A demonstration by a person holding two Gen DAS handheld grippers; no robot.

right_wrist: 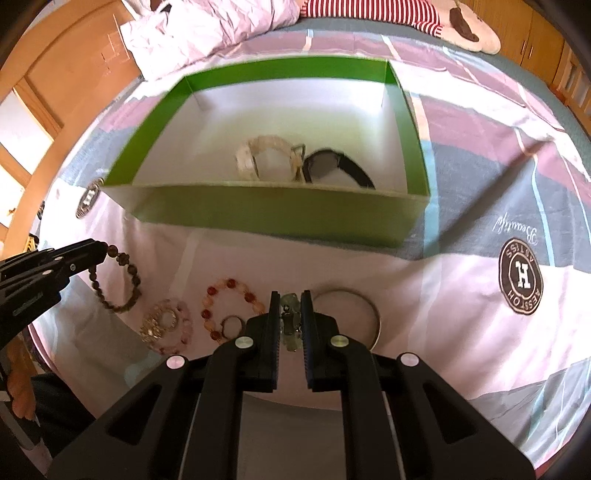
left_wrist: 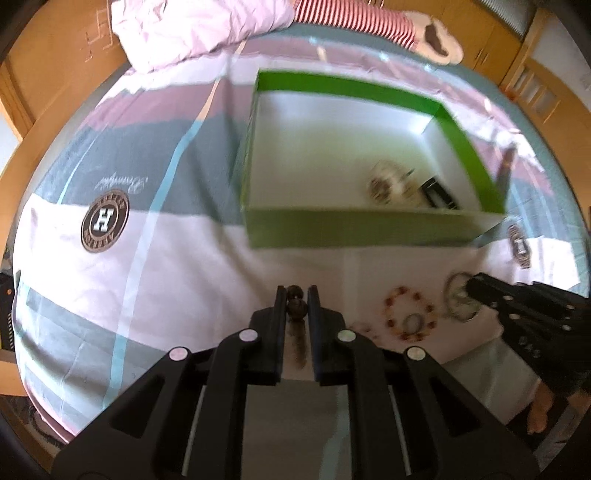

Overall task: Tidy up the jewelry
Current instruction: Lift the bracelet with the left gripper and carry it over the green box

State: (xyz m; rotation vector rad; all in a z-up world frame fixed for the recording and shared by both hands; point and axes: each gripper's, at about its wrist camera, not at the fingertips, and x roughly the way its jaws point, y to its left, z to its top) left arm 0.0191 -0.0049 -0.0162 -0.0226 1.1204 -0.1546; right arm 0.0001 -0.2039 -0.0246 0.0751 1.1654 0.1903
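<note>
Grippers pinch: left gripper (left_wrist: 296, 295) a dark bracelet (right_wrist: 120, 282), right gripper (right_wrist: 290, 301) a pale bracelet (right_wrist: 290, 321) (green box (right_wrist: 273, 218) rim just beyond).

— What is spread under the scene?
— A bedsheet (right_wrist: 461, 177) banded in pink, grey and white is seen, printed with a round dark "H" emblem (right_wrist: 520, 281) at near right.

— What is seen at the far edge?
— A crumpled pale pink quilt (right_wrist: 207, 26) is shown far left, a red-and-white striped plush (right_wrist: 373, 9) beside it, and wooden cabinets (left_wrist: 517, 48) are glimpsed beyond.
</note>
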